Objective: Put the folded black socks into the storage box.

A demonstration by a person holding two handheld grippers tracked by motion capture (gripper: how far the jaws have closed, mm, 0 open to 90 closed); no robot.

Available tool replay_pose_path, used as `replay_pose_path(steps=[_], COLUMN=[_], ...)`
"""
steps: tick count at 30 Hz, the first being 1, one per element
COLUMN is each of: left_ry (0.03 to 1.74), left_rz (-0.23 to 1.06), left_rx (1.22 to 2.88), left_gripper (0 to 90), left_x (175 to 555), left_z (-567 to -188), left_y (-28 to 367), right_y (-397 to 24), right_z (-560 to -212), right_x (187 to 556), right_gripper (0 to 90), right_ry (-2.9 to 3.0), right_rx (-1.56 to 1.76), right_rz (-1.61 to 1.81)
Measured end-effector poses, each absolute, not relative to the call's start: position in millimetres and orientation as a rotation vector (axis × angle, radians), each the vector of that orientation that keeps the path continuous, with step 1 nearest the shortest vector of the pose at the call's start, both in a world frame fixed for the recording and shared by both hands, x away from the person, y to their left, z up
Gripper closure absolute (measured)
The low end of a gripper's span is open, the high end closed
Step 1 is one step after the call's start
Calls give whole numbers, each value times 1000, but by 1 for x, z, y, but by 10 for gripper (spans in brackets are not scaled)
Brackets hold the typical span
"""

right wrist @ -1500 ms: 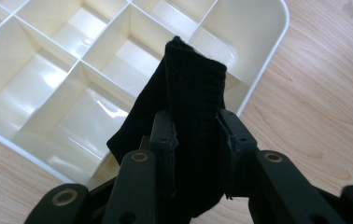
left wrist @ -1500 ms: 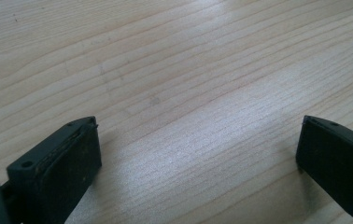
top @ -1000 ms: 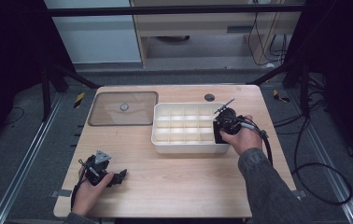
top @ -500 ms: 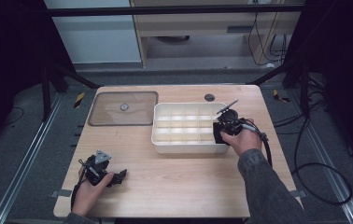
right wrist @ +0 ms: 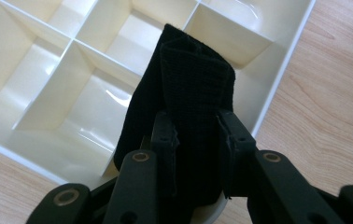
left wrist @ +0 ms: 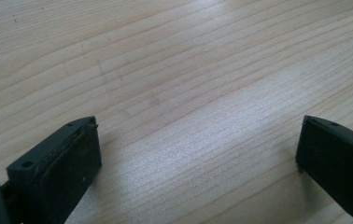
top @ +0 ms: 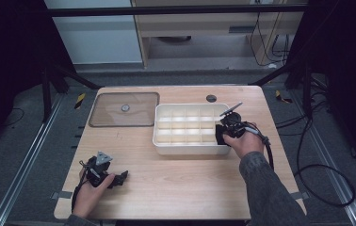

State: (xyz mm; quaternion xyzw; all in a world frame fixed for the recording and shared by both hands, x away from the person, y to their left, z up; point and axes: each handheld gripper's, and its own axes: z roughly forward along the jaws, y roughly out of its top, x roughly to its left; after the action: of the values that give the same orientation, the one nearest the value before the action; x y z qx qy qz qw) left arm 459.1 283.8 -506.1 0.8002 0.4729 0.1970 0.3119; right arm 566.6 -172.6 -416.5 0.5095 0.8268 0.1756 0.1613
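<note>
A white divided tray stands on the wooden table, right of its middle. My right gripper hovers at the tray's near right corner, shut on a folded black cloth. In the right gripper view the black cloth stands up between the two pads over the tray's corner compartments. My left gripper rests low near the table's front left, open, with bare wood between its jaws.
A clear brownish lid with a small knob lies flat at the table's back left. A dark round hole sits near the far edge behind the tray. Cables trail off the table's right side.
</note>
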Motion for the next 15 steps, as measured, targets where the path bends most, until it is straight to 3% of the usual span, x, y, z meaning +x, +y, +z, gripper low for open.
replay_pose_path(steps=[6, 15], left_ry=[1247, 1246], left_rz=[520, 519], left_rx=[2112, 2112], left_gripper=[0, 0], left_x=[459, 459], left_z=[-506, -506], left_y=[284, 284], right_y=[-174, -172], right_z=[-415, -406], right_x=[566, 563], right_gripper=[682, 508], right_ry=[2363, 2365], right_rx=[1449, 1433], right_rz=[509, 530])
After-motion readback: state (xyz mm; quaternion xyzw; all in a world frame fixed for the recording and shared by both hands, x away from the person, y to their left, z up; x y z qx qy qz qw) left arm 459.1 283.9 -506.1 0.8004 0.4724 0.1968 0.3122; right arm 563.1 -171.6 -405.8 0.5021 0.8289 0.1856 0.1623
